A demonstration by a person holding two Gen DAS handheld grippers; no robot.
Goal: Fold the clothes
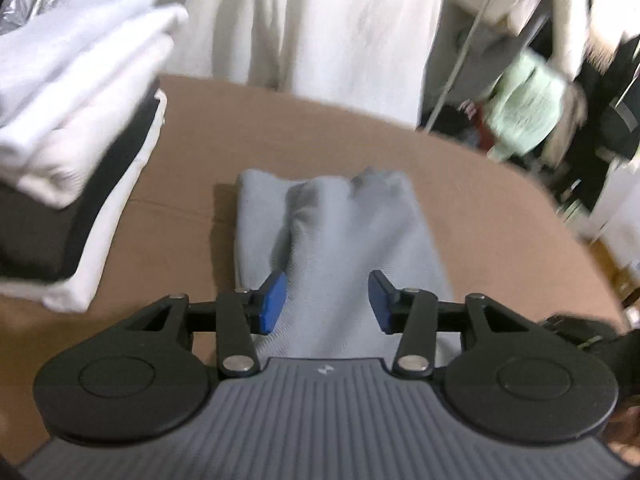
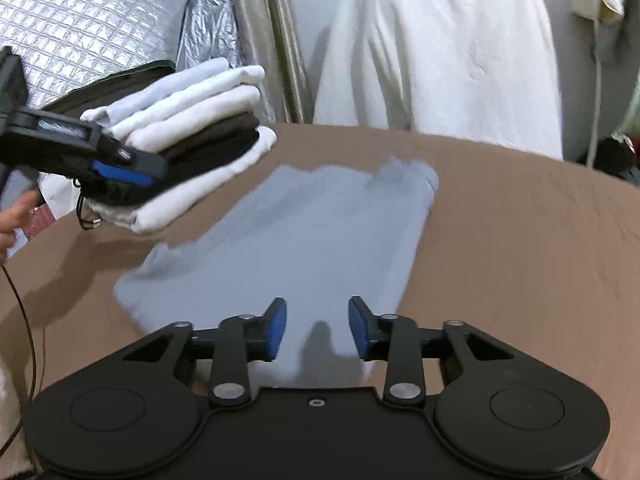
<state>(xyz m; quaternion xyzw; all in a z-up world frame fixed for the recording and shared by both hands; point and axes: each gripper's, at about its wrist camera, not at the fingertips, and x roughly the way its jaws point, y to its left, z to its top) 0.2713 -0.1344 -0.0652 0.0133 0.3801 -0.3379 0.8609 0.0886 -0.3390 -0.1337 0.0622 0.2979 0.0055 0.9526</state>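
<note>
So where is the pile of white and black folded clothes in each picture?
Left wrist view: the folded pile fills the left edge, left of the grey-blue garment.
Right wrist view: the pile sits upper left, partly behind the left gripper.
Shared landmark: the grey-blue garment lying on the brown table, centre in both.

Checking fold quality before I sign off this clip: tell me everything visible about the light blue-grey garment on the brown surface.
The light blue-grey knit garment lies folded into a long rectangle on the brown cardboard-like surface, flat along most of its length. Its far end is rumpled, with a raised ridge running along it in the left wrist view. It sits beside the stack of folded white and dark clothes, apart from it. The jaws of both grippers stand open above its near end, nothing between them; neither visibly touches it.
</note>
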